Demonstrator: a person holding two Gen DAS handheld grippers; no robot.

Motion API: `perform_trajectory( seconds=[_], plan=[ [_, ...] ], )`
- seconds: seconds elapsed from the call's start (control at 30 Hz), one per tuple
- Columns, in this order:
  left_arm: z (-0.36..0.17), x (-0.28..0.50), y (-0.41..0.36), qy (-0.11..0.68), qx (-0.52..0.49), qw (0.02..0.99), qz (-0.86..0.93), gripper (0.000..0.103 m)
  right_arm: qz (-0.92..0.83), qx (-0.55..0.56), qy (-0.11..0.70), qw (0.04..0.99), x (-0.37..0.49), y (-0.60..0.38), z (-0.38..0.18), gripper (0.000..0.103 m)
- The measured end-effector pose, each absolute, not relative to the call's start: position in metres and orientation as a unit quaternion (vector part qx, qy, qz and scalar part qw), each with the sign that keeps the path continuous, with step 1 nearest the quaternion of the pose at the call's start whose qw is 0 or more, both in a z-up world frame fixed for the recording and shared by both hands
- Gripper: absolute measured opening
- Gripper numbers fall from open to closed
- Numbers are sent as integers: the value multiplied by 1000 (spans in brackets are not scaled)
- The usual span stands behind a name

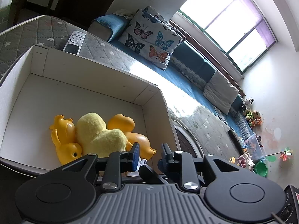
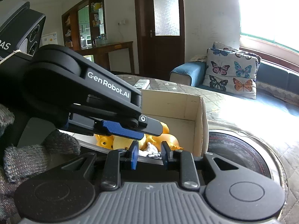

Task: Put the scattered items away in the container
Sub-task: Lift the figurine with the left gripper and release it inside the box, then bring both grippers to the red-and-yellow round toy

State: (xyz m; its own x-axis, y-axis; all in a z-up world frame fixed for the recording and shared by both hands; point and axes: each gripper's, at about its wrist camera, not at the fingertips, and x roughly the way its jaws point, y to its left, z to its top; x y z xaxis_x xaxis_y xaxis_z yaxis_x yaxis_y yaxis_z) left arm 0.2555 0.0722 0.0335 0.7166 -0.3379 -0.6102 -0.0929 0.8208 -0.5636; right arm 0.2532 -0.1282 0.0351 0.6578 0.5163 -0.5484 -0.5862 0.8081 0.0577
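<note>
Over the near wall of the box [image 1: 153, 100], the left tongs [image 1: 150, 147] point down into it with their jaws a little apart. Nothing is pinched between the blue pads. Just below them a small crumpled white scrap [image 1: 142, 162] lies on the box floor against the near wall, apparently let go. The right tongs [image 2: 149, 145] hang just outside that same wall, jaws likewise a narrow gap apart and empty.

Beyond the scrap, a plush duck [image 1: 97, 132] rests between two orange plastic ducks [image 1: 65, 136], all three touching and bunched toward the near side; the far half of the box is bare. The box stands on a quilted cover [image 1: 104, 50], with a remote control [image 1: 74, 41] beyond its far wall, near the far edge of the cover.

To finish this drop cleanly, I would spread the left jaws wider so the scrap cannot cling to a pad. Then lift straight up until the fingers clear the rim, since dragging sideways could tip the light cardboard. The right tongs should stay off the wall.
</note>
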Motion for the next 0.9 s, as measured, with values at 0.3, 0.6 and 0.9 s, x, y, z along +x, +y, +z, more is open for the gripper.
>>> perform_trajectory(
  seconds=[0.3, 0.6, 0.9],
  plan=[
    [40, 243, 70, 363, -286, 884, -71, 28, 297, -59, 275, 912, 243, -140, 41, 27],
    [47, 223, 57, 360, -273, 888, -83, 28, 288, -61, 270, 917, 226, -157, 47, 34],
    [48, 204, 43, 364, -258, 890, -93, 28, 279, -61, 276, 918, 207, -172, 43, 45]
  ],
)
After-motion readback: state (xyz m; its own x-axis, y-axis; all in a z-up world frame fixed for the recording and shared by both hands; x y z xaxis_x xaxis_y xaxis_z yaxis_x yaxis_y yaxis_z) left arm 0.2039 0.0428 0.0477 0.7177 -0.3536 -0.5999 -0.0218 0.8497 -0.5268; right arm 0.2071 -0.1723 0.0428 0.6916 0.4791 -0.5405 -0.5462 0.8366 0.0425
